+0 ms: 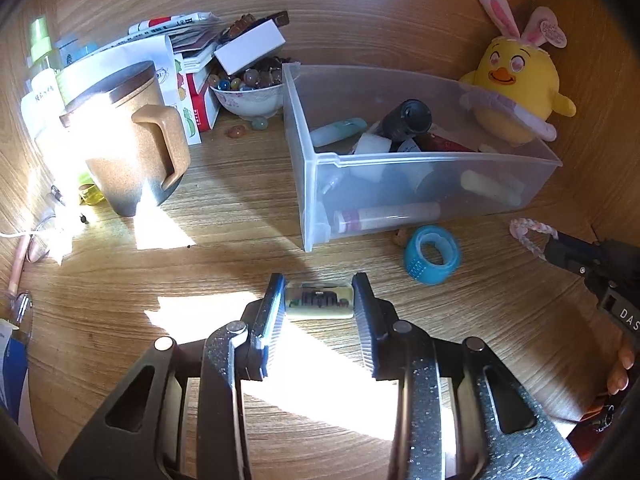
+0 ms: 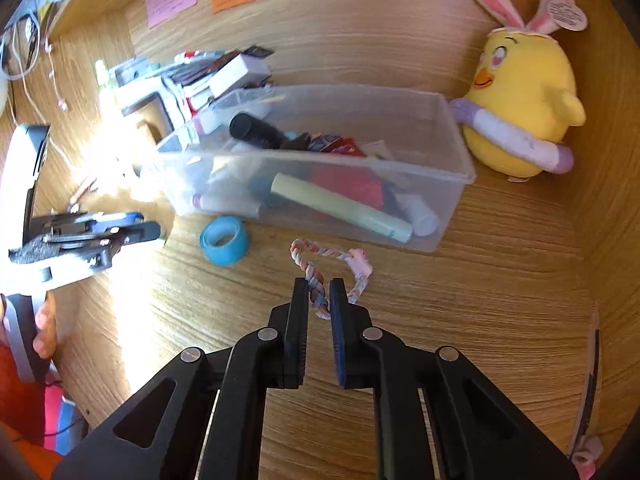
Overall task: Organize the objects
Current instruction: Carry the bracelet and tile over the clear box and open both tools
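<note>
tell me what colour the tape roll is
Blue tape roll, clearest in the left wrist view.

Bare desk [image 1: 224, 200] lies between mug [image 1: 132, 148] and plastic bin [image 1: 400, 184].

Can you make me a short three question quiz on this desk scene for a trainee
1. True or false: the left gripper grips a small eraser.
2. What does the right gripper hold? A) blue tape roll B) braided hair tie C) mug
3. Fill in: the tape roll lies on the desk, ____ the clear bin.

Key: 1 true; 2 B, the hair tie; 3 outside.
</note>
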A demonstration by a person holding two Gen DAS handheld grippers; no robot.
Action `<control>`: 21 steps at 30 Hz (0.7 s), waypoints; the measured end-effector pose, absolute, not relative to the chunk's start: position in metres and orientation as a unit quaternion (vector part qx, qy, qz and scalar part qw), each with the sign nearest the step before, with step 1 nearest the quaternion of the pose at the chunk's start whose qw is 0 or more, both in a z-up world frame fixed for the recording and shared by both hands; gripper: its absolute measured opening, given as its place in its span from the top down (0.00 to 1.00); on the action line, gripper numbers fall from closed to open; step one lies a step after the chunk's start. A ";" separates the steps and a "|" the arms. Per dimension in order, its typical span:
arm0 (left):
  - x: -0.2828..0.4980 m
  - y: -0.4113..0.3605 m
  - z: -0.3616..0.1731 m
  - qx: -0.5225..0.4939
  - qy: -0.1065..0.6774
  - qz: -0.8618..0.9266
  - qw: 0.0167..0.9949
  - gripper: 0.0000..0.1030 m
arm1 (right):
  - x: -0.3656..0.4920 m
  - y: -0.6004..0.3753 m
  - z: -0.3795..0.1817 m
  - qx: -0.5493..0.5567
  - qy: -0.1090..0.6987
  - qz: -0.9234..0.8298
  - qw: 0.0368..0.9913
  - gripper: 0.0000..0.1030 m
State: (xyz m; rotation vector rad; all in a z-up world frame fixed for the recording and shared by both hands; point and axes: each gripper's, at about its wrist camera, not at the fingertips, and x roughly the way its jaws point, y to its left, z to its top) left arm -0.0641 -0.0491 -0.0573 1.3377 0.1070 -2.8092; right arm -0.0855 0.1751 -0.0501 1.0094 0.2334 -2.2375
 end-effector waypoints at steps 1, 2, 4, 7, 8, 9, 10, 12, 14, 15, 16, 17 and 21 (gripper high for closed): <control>-0.063 -0.048 -0.054 0.426 0.034 -0.904 0.014 0.68 | -0.085 0.177 -0.048 0.384 0.085 -0.857 0.332 0.91; -0.063 -0.047 -0.053 0.423 0.033 -0.906 0.013 0.68 | -0.085 0.180 -0.045 0.381 0.081 -0.859 0.333 0.91; -0.062 -0.045 -0.047 0.413 0.034 -0.910 0.012 0.68 | -0.085 0.183 -0.040 0.375 0.076 -0.862 0.333 0.91; -0.058 -0.046 -0.039 0.403 0.036 -0.914 0.011 0.68 | -0.084 0.185 -0.030 0.363 0.069 -0.867 0.336 0.91; -0.058 -0.046 -0.036 0.399 0.039 -0.916 0.010 0.68 | -0.084 0.186 -0.026 0.358 0.066 -0.868 0.338 0.91; -0.057 -0.046 -0.034 0.396 0.041 -0.917 0.009 0.68 | -0.084 0.186 -0.023 0.355 0.063 -0.869 0.339 0.91; -0.058 -0.046 -0.031 0.392 0.043 -0.919 0.007 0.68 | -0.084 0.185 -0.021 0.352 0.062 -0.870 0.339 0.91; -0.057 -0.045 -0.024 0.385 0.046 -0.922 0.001 0.68 | -0.084 0.185 -0.016 0.345 0.060 -0.873 0.340 0.91; -0.057 -0.043 -0.017 0.375 0.047 -0.926 -0.002 0.68 | -0.085 0.186 -0.011 0.339 0.059 -0.875 0.340 0.91; -0.057 -0.042 -0.013 0.371 0.047 -0.927 -0.005 0.68 | -0.085 0.185 -0.009 0.336 0.059 -0.876 0.340 0.91; -0.058 -0.041 -0.010 0.367 0.047 -0.929 -0.006 0.68 | -0.085 0.185 -0.006 0.333 0.058 -0.877 0.341 0.91; -0.060 -0.040 -0.007 0.363 0.047 -0.931 -0.010 0.68 | -0.086 0.185 -0.003 0.330 0.055 -0.878 0.342 0.91; -0.067 -0.035 0.003 0.350 0.046 -0.935 -0.019 0.68 | -0.088 0.179 -0.001 0.328 0.067 -0.874 0.351 0.91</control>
